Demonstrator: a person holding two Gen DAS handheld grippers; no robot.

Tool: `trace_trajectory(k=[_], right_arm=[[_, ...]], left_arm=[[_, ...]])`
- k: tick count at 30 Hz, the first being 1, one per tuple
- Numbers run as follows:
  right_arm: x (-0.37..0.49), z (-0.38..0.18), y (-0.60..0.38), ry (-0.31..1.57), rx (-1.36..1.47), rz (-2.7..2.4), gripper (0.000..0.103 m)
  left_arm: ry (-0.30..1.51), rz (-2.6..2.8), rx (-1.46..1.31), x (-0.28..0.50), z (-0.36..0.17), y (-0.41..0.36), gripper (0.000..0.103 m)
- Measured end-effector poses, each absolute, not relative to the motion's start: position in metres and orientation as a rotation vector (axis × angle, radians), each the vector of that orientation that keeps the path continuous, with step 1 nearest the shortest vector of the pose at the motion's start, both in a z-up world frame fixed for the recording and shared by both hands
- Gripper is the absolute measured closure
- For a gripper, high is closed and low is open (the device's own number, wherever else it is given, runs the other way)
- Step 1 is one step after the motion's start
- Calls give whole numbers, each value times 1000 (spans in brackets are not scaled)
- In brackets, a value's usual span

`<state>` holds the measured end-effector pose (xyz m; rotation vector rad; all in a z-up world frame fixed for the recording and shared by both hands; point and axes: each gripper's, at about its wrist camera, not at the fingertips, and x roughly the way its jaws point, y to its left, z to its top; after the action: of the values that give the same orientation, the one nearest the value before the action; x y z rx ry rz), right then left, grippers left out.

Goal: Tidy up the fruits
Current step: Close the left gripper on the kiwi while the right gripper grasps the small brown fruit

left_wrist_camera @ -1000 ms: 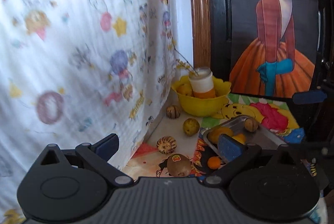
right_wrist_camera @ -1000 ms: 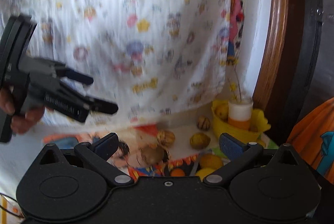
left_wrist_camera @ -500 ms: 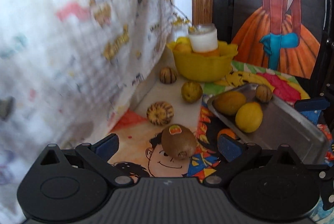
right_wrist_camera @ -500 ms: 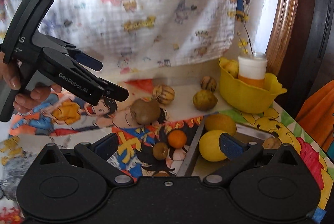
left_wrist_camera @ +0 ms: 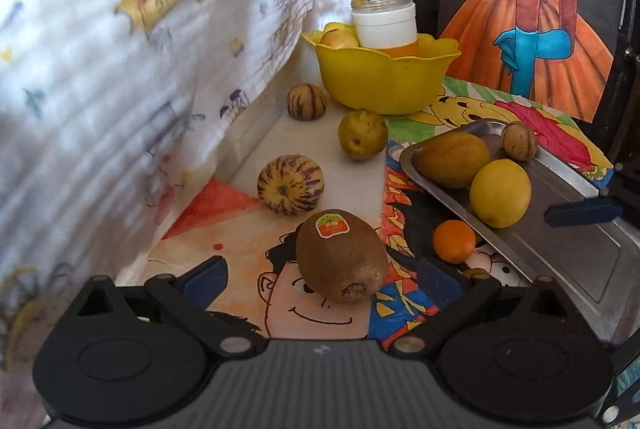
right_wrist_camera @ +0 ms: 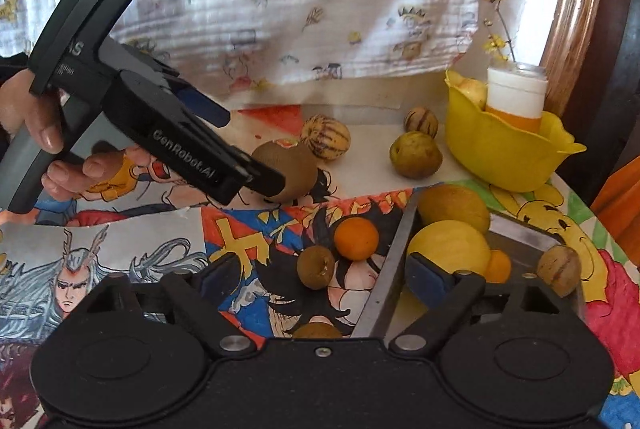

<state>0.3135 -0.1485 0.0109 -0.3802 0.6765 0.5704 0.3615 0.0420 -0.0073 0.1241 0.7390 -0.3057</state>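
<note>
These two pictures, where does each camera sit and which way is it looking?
Left wrist view: sits on the left gripper, looking down along its open fingers at the kiwi; only the gripper shows.
Right wrist view: sits on the right gripper, jaws just closing a little on nothing, facing the metal tray; the left hand shows.
Both share the kiwi, small orange fruit, tray and yellow bowl.

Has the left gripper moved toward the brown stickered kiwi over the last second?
Yes. The left gripper has come down and forward: the brown stickered kiwi, far ahead before, now sits between its open fingers, while the yellow plastic bowl stayed put.
</note>
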Motion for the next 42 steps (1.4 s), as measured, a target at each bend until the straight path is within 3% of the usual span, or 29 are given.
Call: trace_trajectory(k=[7, 20, 29, 36, 42], right_arm=[[322, -4, -145, 706, -382, 575, 28], [334, -18, -139, 731, -353, 577, 56], [336, -20, -138, 738, -332, 581, 67], [336, -20, -139, 743, -313, 581, 76], [332, -18, -141, 735, -292, 586, 76]], left_arm=[[750, -306, 88, 375, -15, 43, 1], [782, -337, 43, 388, -25, 41, 27], [803, -356, 6, 390, -27, 38, 41], [804, -339, -3, 388, -27, 37, 42], [811, -302, -20, 383, -25, 36, 43]])
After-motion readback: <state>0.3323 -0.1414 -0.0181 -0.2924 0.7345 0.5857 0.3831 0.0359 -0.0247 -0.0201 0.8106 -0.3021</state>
